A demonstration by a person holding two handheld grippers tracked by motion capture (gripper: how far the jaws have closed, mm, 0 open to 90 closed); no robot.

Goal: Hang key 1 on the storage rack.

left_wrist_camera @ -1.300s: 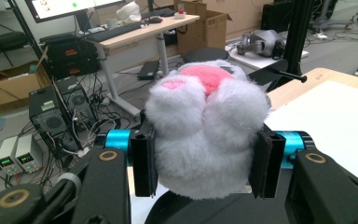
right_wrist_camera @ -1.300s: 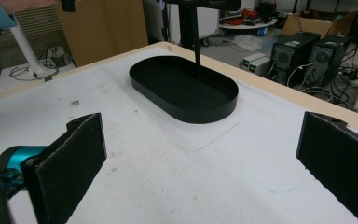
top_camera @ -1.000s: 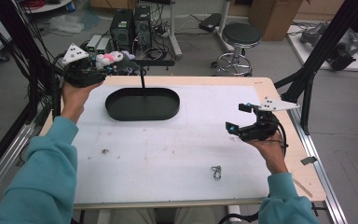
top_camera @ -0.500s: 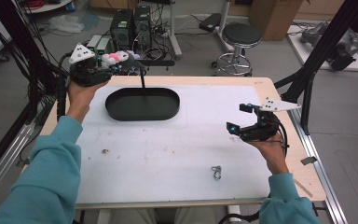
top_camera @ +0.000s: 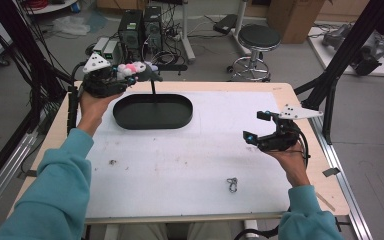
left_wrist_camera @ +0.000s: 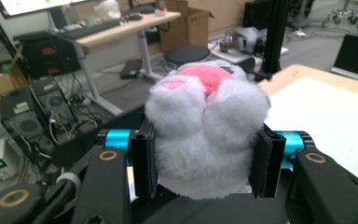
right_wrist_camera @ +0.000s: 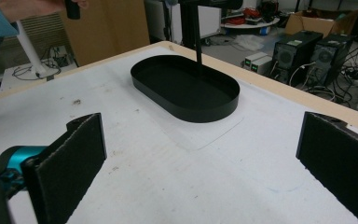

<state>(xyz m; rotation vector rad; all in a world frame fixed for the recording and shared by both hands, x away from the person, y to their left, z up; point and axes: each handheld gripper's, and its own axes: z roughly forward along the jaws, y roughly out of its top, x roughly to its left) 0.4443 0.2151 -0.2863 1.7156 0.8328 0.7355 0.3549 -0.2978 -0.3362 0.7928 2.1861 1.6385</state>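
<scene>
Upper left, high view: left gripper (top_camera: 132,72) held up past the table's far-left corner, clamped on 1 white-pink plush toy (top_camera: 130,68); toy small here, shape hard to read.
Left arm: teal sleeve rises from bottom left, hand (top_camera: 94,102) under the gripper body.
Centre top, high view: 1 black oval tray (top_camera: 152,111) on the white mat (top_camera: 180,165); thin black post stands at its far rim, top joins a dark bar, hard to make out.
Right mid, high view: right gripper (top_camera: 255,127) above the mat, pointing left; hand (top_camera: 290,160) below it, forearm cut off at bottom edge.
Lower centre, high view: 1 small metal clip (top_camera: 232,185), too small to tell more.
Centre, left gripper view: toy (left_wrist_camera: 207,135) squeezed betw. both pads, pink patch on top; its underside hidden by the gripper body.
Right gripper view: jaws wide apart, nothing betw. them; right jaw cut off by frame edge; tray (right_wrist_camera: 186,88) upper centre, well apart from the jaws.
</scene>
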